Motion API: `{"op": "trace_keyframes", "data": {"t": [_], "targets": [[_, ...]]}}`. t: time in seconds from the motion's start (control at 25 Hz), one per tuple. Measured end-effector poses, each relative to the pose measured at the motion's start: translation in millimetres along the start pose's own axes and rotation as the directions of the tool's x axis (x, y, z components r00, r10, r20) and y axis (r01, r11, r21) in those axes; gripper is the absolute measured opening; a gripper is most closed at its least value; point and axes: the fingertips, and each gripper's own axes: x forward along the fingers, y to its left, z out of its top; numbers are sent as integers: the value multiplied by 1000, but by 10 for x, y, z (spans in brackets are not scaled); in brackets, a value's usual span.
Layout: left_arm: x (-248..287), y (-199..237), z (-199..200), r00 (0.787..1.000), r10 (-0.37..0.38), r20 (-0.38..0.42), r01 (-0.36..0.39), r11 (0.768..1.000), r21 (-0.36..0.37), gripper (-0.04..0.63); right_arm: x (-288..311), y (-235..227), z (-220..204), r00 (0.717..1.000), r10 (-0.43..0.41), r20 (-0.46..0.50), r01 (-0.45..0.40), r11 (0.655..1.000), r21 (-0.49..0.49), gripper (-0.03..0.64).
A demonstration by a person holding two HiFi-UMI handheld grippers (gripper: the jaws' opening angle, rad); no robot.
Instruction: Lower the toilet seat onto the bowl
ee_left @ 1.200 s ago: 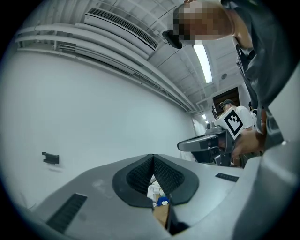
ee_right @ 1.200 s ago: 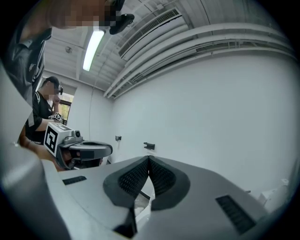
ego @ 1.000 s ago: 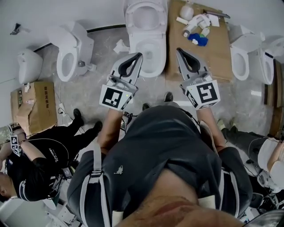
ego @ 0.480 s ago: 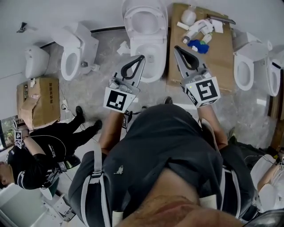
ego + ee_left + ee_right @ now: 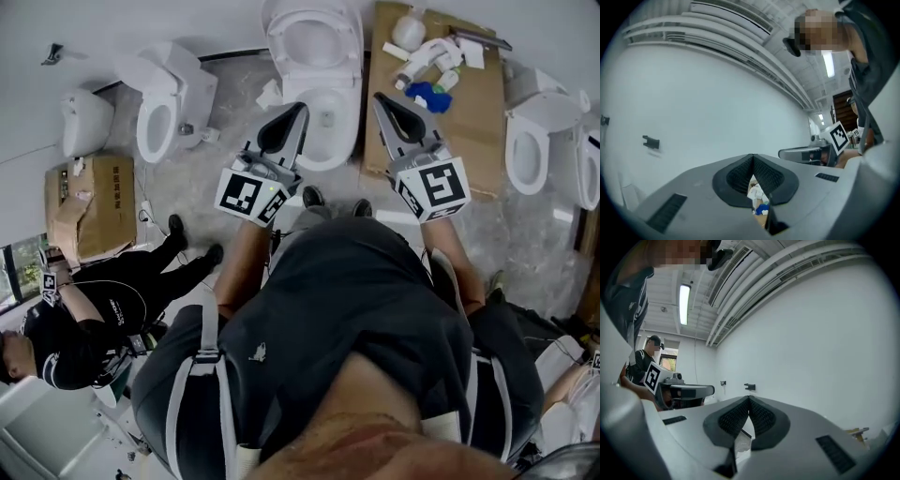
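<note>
Fingers of left gripper and right gripper are closed, empty; hook the toilet seat rim, then lower it slowly.

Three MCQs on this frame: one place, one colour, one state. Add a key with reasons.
1. In the head view, where does the cardboard sheet with the bottles lie from the middle toilet?
A. At its left
B. At its right
C. Under it

2. The small thing among the white bottles is:
A. red
B. blue
C. yellow

3. The left gripper and right gripper are:
A. both shut, empty
B. both open
C. both shut on the seat

Key:
1 B: the sheet lies at the picture's right of that toilet.
2 B: it shows blue against the brown cardboard.
3 A: in each gripper view the jaws meet with nothing between them.
</note>
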Motion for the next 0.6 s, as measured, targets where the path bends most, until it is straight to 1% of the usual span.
{"op": "trace_keyframes", "data": {"t": [0.04,0.16,0.2,0.32,0.44,0.52,0.6], "targets": [[36,77,28,1000,2,10,-2,1000,3,3,44,-4,-12,1000,-8,-10,8,1000,1,6],[85,183,80,1000,-28,11,26,992,121,3,128,34,-5,999,-34,-30,34,999,-16,6],[91,226,97,999,-40,19,37,991,131,3,147,34,24,998,-49,-25,49,998,-25,6],[90,391,138,997,-62,51,56,992,117,3,210,-5,111,994,-110,-9,109,993,-38,6],[96,526,166,992,-115,61,105,984,143,3,328,27,169,989,-150,-12,149,987,-57,6],[135,625,217,986,-161,50,151,975,165,3,426,77,192,986,-168,-15,167,983,-71,6],[183,720,319,976,-212,49,197,956,216,3,519,125,196,981,-192,-18,190,979,-77,5]]}}
